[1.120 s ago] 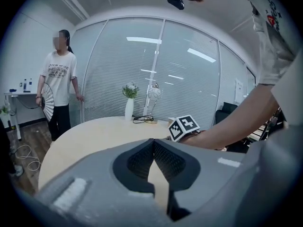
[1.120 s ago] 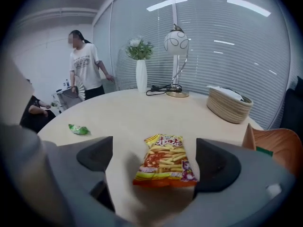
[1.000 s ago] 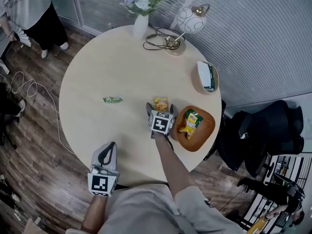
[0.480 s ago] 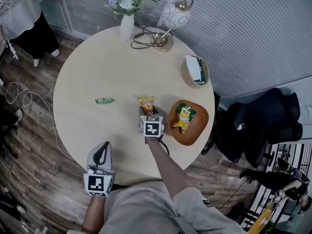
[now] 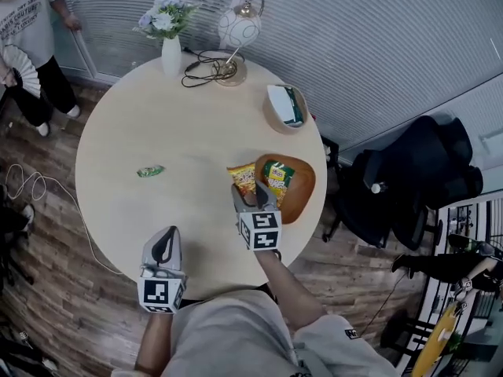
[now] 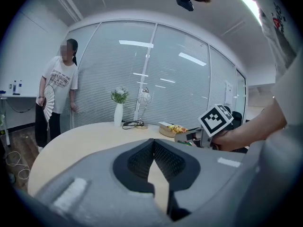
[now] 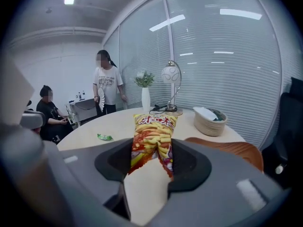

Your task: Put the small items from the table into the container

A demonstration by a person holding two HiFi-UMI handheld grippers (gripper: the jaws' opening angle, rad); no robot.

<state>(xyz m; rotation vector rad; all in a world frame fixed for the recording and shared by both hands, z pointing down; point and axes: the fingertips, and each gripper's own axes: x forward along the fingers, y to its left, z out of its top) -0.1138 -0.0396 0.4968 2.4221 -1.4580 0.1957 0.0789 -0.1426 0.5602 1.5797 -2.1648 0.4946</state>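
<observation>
An orange-and-yellow snack packet (image 5: 243, 178) (image 7: 152, 143) hangs above the round table (image 5: 157, 124), pinched between the pads of my right gripper (image 5: 250, 198) (image 7: 151, 161), which is shut on it. It hangs beside the left rim of the wooden bowl (image 5: 301, 194) (image 7: 229, 148), which holds a green-and-yellow packet (image 5: 277, 173). A small green packet (image 5: 150, 171) (image 7: 104, 137) lies on the table at the left. My left gripper (image 5: 165, 240) (image 6: 152, 148) hovers at the near table edge, shut with nothing in it.
A vase of flowers (image 5: 170, 52), a lamp (image 5: 236, 28) with its cable and a woven basket (image 5: 283, 107) stand along the far rim. A person (image 5: 27, 30) stands beyond the table at the left; another sits farther off (image 7: 46, 115). A dark chair (image 5: 409, 179) is at the right.
My right gripper closed on the snack packet and lifted it off the table, toward the bowl. The left gripper shifted slightly.
</observation>
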